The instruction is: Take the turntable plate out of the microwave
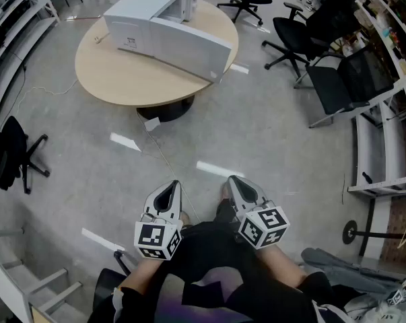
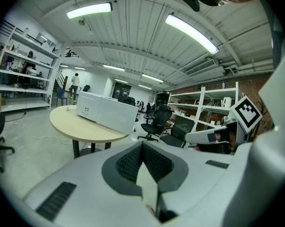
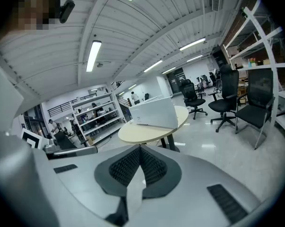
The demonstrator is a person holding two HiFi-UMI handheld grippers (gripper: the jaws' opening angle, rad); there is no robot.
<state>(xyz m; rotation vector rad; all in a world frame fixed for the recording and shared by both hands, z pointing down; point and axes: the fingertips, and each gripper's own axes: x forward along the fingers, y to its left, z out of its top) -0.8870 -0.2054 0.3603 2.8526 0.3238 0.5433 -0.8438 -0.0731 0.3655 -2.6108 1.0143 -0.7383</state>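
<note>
**Both grippers closed and empty, held low, well short of the microwave**
Head view: left gripper (image 1: 174, 184) and right gripper (image 1: 233, 180) sit side by side against the person's body, tips angled slightly down; the microwave (image 1: 163, 20) stands on a round table (image 1: 115, 76) well ahead. Left gripper view: jaws together, nothing between; microwave ahead-left. Right gripper view: jaws together, nothing between; microwave directly ahead. The turntable plate cannot be made out.

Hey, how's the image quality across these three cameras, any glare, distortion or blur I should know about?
Head view: sharp, with bright strip reflections on the glossy floor. Left gripper view: heavy fisheye bend, dark corners, ceiling lights blown out. Right gripper view: same fisheye bend and dark corners, yet the round table looks fairly crisp.
</note>
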